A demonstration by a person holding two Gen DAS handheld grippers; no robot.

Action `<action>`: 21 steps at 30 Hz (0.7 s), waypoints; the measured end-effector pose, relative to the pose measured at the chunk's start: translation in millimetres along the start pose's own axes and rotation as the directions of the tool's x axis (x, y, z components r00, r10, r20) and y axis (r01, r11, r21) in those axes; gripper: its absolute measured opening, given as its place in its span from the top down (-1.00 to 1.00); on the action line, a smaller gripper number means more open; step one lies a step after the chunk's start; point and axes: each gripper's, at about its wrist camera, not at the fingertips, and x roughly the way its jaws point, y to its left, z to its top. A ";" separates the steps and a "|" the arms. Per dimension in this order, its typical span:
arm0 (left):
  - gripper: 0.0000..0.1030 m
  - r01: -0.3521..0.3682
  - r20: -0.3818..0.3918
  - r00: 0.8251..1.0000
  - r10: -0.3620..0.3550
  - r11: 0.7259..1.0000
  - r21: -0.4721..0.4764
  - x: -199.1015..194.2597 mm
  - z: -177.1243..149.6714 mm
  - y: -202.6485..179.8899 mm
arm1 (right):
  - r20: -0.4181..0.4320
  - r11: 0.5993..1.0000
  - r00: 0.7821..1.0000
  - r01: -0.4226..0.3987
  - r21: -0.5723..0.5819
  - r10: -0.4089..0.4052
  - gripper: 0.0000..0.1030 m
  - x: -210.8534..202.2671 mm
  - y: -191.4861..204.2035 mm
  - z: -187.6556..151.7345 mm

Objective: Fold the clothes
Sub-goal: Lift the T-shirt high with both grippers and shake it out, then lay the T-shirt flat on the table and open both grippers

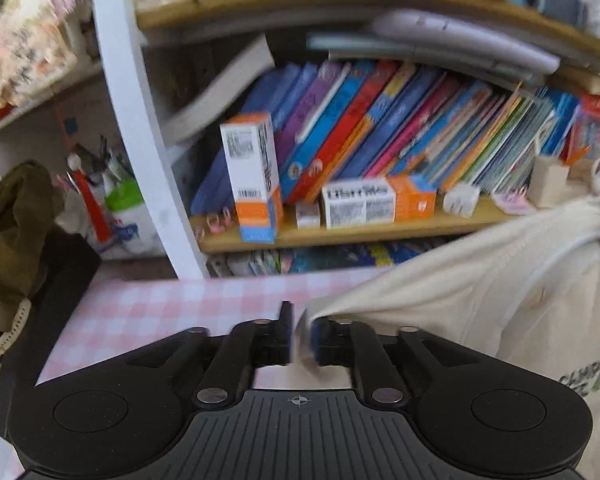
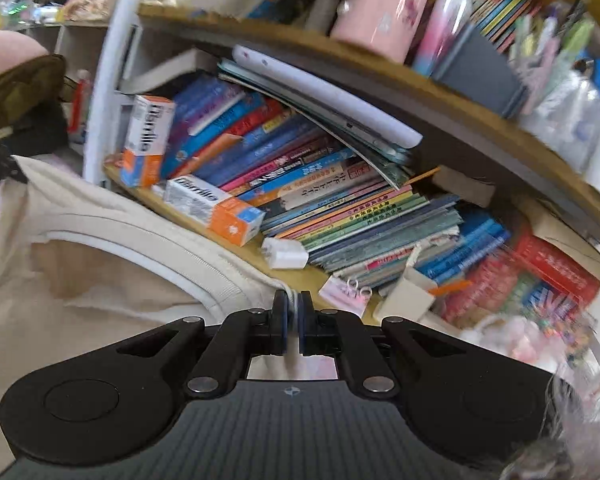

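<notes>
The cream cotton sweatshirt [image 1: 500,300] hangs stretched between both tools above the pink-checked tabletop [image 1: 148,312]. The left gripper [image 1: 302,332], jaws slightly parted, has a fabric corner between them; the right gripper [image 2: 293,320] clamps the ribbed hem. The garment's long axis runs gripper to gripper.

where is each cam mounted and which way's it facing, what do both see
Left wrist: sits on the left tool, facing forward and slightly down over the pink checked table to the bookshelf; cream garment edge lies between its slightly parted fingers.
Right wrist: sits on the right tool, facing the same bookshelf at a tilt; its fingers are shut on the garment's white cord.
Shared: the garment, the leaning books, the two orange and white boxes.
</notes>
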 end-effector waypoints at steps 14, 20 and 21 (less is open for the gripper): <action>-0.51 -0.004 0.021 1.000 0.003 0.999 0.048 -62.1 -47.0 1.0 | -0.269 0.995 0.962 -0.062 -0.078 0.039 0.91 147.6 -2.1 -0.6; -0.51 -0.015 -0.006 1.000 0.015 1.000 0.022 -80.4 -67.0 0.2 | -0.296 0.998 0.953 -0.060 0.016 0.062 0.64 142.4 -10.6 -17.9; -0.51 -0.006 -0.012 1.000 0.006 1.000 0.022 -82.8 -70.9 -1.6 | -0.285 0.997 0.956 -0.065 0.030 0.070 0.50 135.6 -13.4 -19.3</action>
